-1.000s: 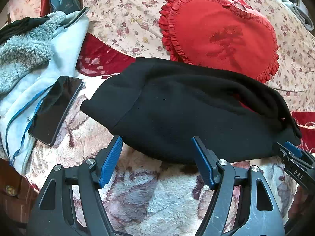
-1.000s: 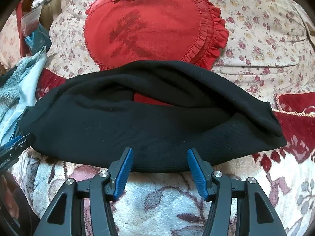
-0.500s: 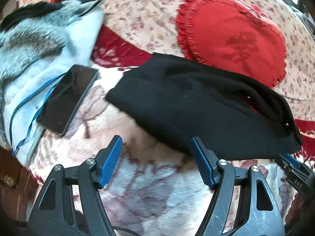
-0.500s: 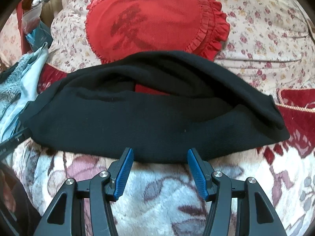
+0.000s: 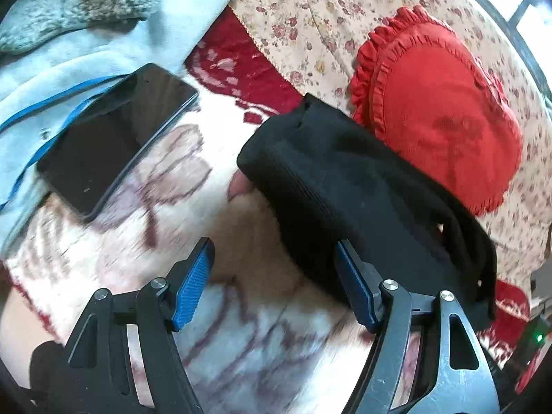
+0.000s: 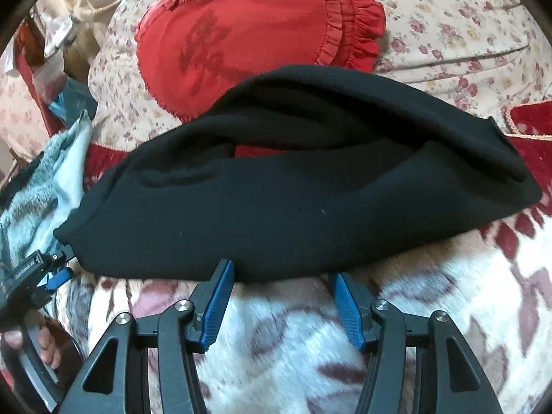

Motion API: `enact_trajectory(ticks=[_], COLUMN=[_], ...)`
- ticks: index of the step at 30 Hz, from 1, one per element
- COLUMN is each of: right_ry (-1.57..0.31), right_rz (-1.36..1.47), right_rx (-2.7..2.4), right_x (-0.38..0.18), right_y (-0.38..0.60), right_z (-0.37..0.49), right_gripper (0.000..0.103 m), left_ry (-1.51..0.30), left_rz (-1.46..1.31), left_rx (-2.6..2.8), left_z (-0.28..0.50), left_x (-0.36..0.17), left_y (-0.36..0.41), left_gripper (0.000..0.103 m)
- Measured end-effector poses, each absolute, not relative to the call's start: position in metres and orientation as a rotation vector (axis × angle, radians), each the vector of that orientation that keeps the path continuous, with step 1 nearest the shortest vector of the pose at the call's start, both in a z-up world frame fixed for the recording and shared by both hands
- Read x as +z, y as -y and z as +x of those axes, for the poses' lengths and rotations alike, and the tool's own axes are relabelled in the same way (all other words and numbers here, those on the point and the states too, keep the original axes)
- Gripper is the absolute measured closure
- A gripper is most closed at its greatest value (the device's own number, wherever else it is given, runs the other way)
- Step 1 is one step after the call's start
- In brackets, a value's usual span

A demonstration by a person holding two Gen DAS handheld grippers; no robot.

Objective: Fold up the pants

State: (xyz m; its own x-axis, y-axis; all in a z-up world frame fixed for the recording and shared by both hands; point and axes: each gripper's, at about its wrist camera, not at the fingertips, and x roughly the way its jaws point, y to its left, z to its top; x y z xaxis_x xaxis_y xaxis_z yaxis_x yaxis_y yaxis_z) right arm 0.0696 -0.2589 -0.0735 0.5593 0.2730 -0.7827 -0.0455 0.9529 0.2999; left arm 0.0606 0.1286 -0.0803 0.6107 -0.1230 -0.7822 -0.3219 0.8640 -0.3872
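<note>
Both hand-held grippers (image 5: pixel 272 276) (image 6: pixel 281 296) spread wide, folded pants (image 6: pixel 276 200) just ahead.

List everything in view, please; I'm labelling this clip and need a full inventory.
pants: one, black, folded on the blanket, far edge against the cushion
cushion: one, red, frilled, behind the pants
phone: one, black, left, partly on the pale blue garment
pale blue garment: one, far left
blanket: one, white and maroon, underneath
floral quilt: one, cream, at the back
left tool: open, empty
right tool: open, empty
</note>
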Motion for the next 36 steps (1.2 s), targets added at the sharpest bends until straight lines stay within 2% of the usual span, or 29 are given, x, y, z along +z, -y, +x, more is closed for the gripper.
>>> enact_trajectory(ticks=[6,9,16,17,18,19,20,21,23,25,31,36], right_ry=[-0.929,-0.923,-0.918,-0.917,-0.916,-0.912,-0.909,-0.907,-0.905,-0.897,-0.896,-0.968], right_rz=[0.305,0.295,0.273,0.257,0.246,0.249,0.275,0.289,0.295,0.267,0.209,0.208], right_rx=[0.194,0.201,0.191,0.183,0.174,0.173,0.184,0.188,0.202,0.215,0.305,0.363], right_x=[-0.077,-0.077,-0.080,-0.080,-0.080,-0.081,-0.081,-0.080,-0.076,-0.068,-0.036,-0.039], right_y=[0.261,0.260,0.260,0.260,0.260,0.262,0.264,0.267,0.267,0.263,0.247,0.235], right_z=[0.087,0.091,0.094,0.094,0.094,0.094,0.095,0.094,0.090,0.082,0.040,0.000], right_gripper=[0.048,0.048,0.048,0.055,0.061,0.074,0.082,0.085,0.095,0.097,0.098,0.098], left_ry=[-0.914,-0.878,-0.946,-0.936,-0.931,-0.940,-0.955,-0.972,-0.975,-0.955,-0.921,-0.987], left_rz=[-0.596,-0.594,-0.579,-0.571,-0.566,-0.555,-0.535,-0.507,-0.500,-0.501,-0.479,-0.426], left_rx=[0.076,0.082,0.098,0.094,0.080,0.059,0.059,0.053,0.019,-0.007,-0.029,0.006], left_z=[0.072,0.068,0.086,0.087,0.087,0.089,0.091,0.093,0.091,0.083,0.040,0.010], left_x=[-0.065,-0.058,-0.082,-0.081,-0.080,-0.080,-0.081,-0.081,-0.079,-0.068,-0.038,-0.060], left_y=[-0.128,-0.133,-0.129,-0.127,-0.124,-0.119,-0.115,-0.111,-0.106,-0.108,-0.130,-0.143], left_gripper=[0.031,0.022,0.021,0.023,0.029,0.056,0.083,0.088,0.091,0.092,0.092,0.092])
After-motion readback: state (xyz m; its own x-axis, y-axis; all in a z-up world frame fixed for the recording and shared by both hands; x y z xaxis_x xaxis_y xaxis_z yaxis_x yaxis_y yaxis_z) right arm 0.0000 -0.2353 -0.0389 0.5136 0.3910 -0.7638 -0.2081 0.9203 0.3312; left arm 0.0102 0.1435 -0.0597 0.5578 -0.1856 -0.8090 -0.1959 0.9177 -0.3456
